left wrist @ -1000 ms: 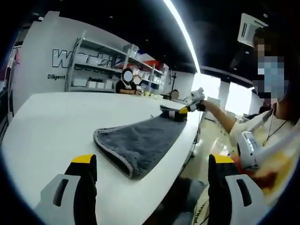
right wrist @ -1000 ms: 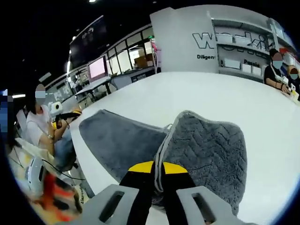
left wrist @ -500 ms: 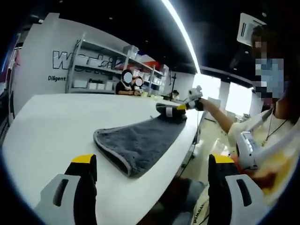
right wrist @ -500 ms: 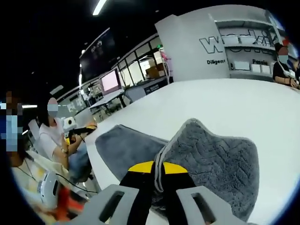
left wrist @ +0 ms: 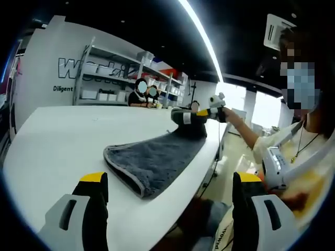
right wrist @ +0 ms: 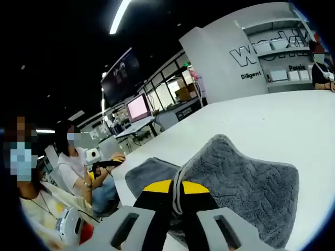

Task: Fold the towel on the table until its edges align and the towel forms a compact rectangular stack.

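Note:
A dark grey towel (left wrist: 154,159) lies along the white table's (left wrist: 63,136) right edge in the left gripper view. Its far end is lifted off the table, held by my right gripper (left wrist: 201,113). My left gripper (left wrist: 170,196) hangs open near the table's front edge, short of the towel's near corner, with nothing between its fingers. In the right gripper view my right gripper (right wrist: 176,191) is shut on the towel's (right wrist: 241,188) pale hemmed edge; the raised part bulges ahead of the jaws and the flat part (right wrist: 149,175) lies behind on the table (right wrist: 251,120).
A person's arm (left wrist: 251,133) reaches over the table's right edge. Shelving (left wrist: 110,78) and seated people (left wrist: 141,94) are beyond the far side. Another person (right wrist: 78,167) sits by the table's edge near monitors (right wrist: 138,107). Bare tabletop spreads left of the towel.
My right gripper has lifted the towel's far end higher off the table. The left gripper has stayed still and open.

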The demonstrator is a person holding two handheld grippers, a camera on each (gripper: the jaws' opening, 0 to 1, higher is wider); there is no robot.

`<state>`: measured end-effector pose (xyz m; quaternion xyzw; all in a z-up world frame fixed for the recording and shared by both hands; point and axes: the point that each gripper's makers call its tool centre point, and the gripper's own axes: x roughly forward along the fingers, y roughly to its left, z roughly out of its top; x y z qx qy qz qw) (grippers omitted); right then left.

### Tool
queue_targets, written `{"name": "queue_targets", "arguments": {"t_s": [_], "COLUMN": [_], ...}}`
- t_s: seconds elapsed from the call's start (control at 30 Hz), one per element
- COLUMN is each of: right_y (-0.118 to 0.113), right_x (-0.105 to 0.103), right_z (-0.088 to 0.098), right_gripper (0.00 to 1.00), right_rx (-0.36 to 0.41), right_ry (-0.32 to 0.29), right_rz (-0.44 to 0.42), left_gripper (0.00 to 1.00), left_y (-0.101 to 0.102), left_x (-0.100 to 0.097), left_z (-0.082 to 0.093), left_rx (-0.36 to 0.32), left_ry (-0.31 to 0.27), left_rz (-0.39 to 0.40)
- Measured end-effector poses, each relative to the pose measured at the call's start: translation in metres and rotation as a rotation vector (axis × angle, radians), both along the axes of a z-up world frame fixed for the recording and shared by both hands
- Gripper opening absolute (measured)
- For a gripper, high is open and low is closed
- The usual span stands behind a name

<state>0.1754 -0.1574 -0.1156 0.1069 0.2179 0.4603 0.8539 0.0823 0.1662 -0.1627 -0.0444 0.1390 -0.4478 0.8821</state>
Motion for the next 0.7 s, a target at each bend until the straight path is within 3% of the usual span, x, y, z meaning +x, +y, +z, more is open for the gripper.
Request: {"name": "queue_targets", "arguments": {"t_s": [0.2, 0.57, 0.7], "right_y": [0.007, 0.015, 0.019], "right_x": [0.001, -0.001, 0.0], "right_z": [-0.025, -0.085, -0.099], "right_gripper": [0.02, 0.02, 0.03], "right_rx": [-0.129, -0.325, -0.355], "right_ry": [-0.013, 0.035, 0.057], "right_rz": [0.007, 0.075, 0.083], "left_gripper": [0.97, 0.97, 0.97], "left_y": [-0.003, -0.01, -0.009], "left_x": [0.0, -0.001, -0.001], "left_z": [-0.001, -0.003, -0.003], "left_rx": [0.003, 0.006, 0.002], "left_ry": [0.001, 0.01, 0.01], "left_rz": [-0.006, -0.019, -0.019]}}
